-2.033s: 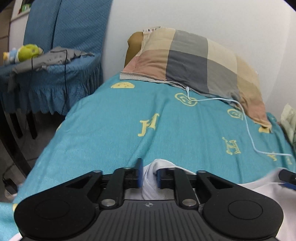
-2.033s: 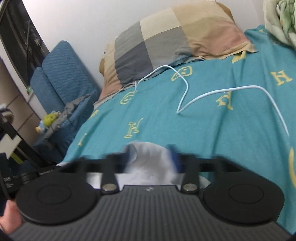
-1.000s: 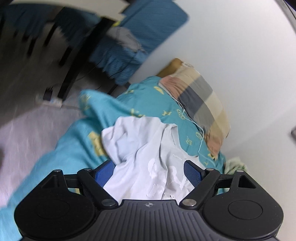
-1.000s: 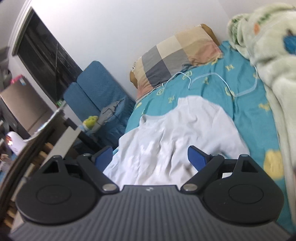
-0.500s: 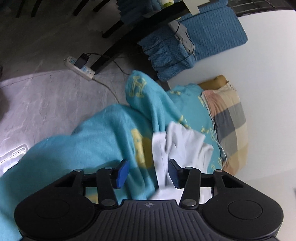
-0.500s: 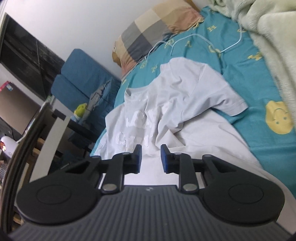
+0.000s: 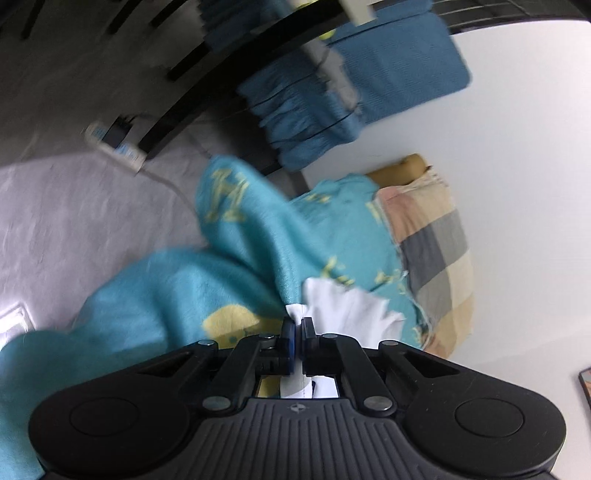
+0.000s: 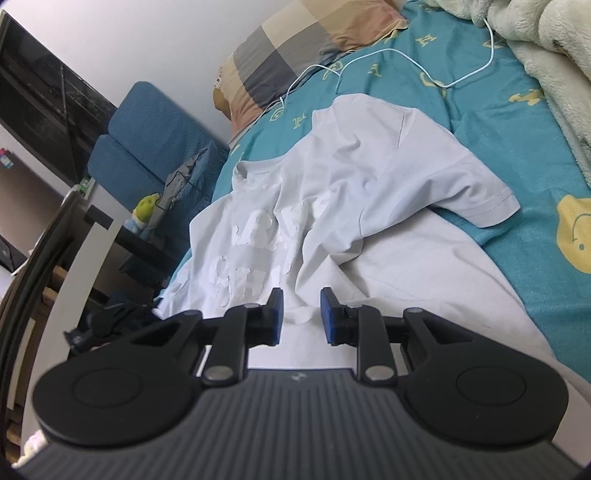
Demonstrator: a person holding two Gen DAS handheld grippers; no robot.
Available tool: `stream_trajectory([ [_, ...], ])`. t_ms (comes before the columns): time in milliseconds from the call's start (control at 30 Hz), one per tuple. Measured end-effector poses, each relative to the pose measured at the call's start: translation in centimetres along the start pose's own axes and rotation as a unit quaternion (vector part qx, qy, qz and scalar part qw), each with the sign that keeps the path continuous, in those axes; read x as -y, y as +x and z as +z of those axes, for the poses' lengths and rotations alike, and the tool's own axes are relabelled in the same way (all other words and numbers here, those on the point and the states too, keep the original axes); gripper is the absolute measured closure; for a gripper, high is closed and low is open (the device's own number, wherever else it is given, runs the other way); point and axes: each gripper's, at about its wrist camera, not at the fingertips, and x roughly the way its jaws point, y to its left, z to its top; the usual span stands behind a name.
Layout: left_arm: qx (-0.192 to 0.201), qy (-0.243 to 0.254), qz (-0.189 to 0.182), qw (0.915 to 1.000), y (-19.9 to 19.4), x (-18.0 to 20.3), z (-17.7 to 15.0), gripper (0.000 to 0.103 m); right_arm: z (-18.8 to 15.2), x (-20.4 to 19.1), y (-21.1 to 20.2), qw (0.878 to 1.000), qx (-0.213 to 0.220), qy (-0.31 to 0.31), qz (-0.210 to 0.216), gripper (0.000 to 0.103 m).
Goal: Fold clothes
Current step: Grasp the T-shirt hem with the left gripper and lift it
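Your left gripper [image 7: 297,326] is pinched tight on the white cotton t-shirt [image 8: 373,192]; your right gripper [image 8: 298,312] hangs over it, jaws apart.

Ahead of me lies a bed under a teal sheet [image 8: 480,122] printed with yellow letters and faces. At twelve o'clock a checked pillow [image 8: 295,44] leans against the plain white wall [image 8: 155,33]. At two o'clock a cream fleece blanket [image 8: 546,59] is heaped, a white cable [image 8: 388,53] looping before it. At ten o'clock stands a blue chair [image 8: 147,136], a green plush toy [image 8: 146,208] on it. My left camera shows grey floor [image 7: 74,221] with a power strip [image 7: 118,147].
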Motion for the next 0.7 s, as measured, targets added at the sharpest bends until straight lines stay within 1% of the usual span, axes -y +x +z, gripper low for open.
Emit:
stream_trajectory([
  [33,0.001,0.019,0.002,0.9998,-0.4,1.0,0.3,0.100,0.0,0.0,0.0,1.000,0.002,0.000,-0.001,0.078],
  [100,-0.017,0.074,0.028,0.9967,-0.1,3.7,1.2,0.100,0.1,0.0,-0.1,1.000,0.005,-0.001,-0.002,0.078],
  [133,-0.026,0.091,0.040,0.9947,0.0,4.7,1.5,0.100,0.1,0.1,-0.1,1.000,0.006,-0.002,-0.003,0.078],
  [233,-0.049,0.128,0.072,0.9879,0.2,7.3,2.2,0.100,0.2,0.4,0.4,1.000,0.000,0.001,-0.005,0.078],
  [367,-0.080,0.177,0.114,0.9743,0.6,10.8,3.2,0.100,0.4,0.7,1.4,1.000,-0.012,0.009,0.000,0.078],
  [400,-0.080,0.173,0.112,0.9752,0.5,11.1,3.5,0.100,0.4,0.7,1.6,1.000,-0.013,0.009,0.003,0.078],
  [433,-0.076,0.167,0.108,0.9771,0.4,11.2,3.8,0.101,0.5,0.7,1.6,1.000,-0.013,0.010,0.006,0.078],
  [500,-0.056,0.171,0.122,0.9760,1.2,11.1,4.5,0.101,0.5,0.7,1.5,1.000,-0.013,0.008,0.010,0.078],
  [600,-0.023,0.181,0.149,0.9719,2.7,10.8,5.7,0.101,0.5,0.8,1.3,1.000,-0.011,0.009,0.011,0.078],
  [700,0.010,0.190,0.176,0.9659,4.1,10.6,6.8,0.101,0.7,1.1,1.4,1.000,-0.007,0.011,0.005,0.078],
])
